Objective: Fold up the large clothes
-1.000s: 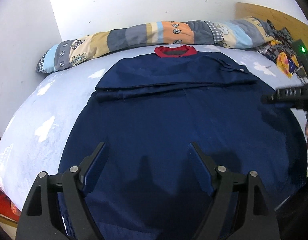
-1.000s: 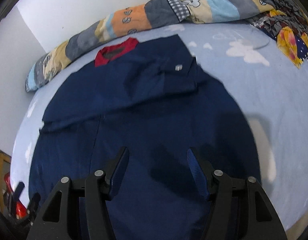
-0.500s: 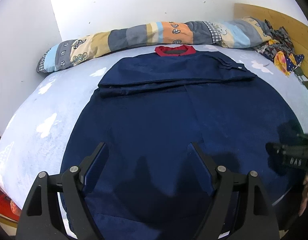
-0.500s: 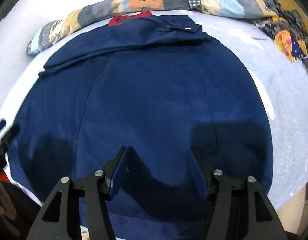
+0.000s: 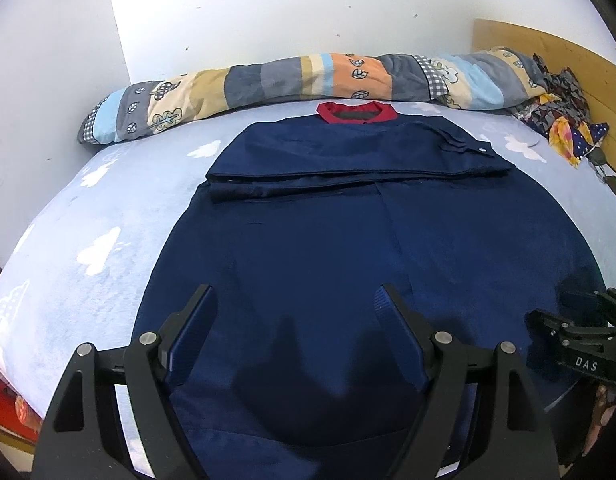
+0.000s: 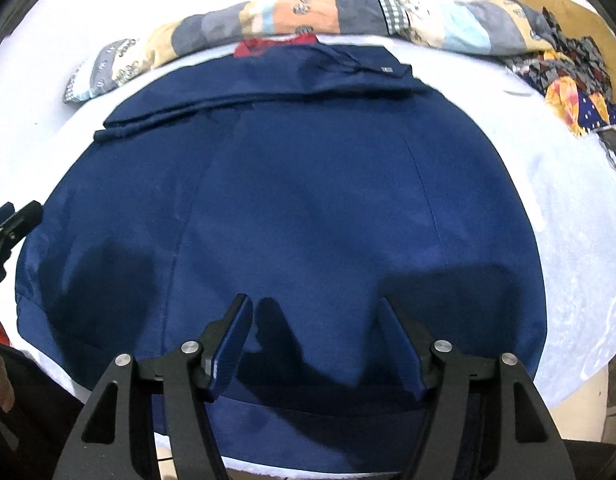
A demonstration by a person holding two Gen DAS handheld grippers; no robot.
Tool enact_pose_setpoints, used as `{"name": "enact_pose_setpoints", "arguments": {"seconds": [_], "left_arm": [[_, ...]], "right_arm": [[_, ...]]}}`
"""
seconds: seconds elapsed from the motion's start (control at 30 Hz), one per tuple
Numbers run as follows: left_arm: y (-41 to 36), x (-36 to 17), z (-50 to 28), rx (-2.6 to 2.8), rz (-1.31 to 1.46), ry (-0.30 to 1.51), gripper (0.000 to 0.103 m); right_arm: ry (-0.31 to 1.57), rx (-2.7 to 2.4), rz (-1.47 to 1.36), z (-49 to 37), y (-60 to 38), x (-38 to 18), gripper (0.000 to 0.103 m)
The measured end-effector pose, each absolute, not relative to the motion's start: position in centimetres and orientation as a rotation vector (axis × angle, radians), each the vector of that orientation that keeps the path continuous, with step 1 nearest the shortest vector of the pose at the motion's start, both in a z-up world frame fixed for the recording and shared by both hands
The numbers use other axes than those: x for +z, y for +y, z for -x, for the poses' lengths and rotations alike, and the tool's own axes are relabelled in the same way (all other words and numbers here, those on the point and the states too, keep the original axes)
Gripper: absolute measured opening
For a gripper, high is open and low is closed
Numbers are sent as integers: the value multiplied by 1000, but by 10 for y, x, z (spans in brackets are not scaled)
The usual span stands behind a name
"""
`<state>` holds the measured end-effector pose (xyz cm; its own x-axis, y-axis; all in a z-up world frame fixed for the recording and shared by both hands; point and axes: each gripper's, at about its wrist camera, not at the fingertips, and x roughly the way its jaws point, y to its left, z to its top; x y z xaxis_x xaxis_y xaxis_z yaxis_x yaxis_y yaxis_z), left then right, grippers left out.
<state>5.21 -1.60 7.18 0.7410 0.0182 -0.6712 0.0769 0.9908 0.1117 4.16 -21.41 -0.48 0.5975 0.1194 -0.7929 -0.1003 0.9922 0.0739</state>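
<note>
Right gripper (image 6: 314, 332) lowered over navy garment (image 6: 308, 200) hem, opening, left view shows headboard (image 5: 548, 46)

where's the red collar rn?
Left wrist view: the red collar is top centre, at the far end of the navy garment, right against the patchwork quilt roll along the wall.

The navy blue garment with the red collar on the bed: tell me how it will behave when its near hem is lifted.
The navy blue garment with the red collar will probably be floppy: it lies flat, sleeves folded across the chest. Being large, it would likely sag between the left gripper and right gripper, both open above the hem. Its slight sheen hints it may slip.
</note>
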Motion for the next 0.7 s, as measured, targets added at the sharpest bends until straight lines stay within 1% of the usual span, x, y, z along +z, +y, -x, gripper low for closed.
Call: {"name": "enact_pose_setpoints", "arguments": {"seconds": [0.33, 0.7], "left_arm": [[-14, 75, -52, -30, -122, 729, 81], [-14, 63, -58, -34, -148, 773, 81]], "right_arm": [[910, 152, 45, -41, -200, -7, 68], [959, 163, 7, -45, -201, -18, 68]]}}
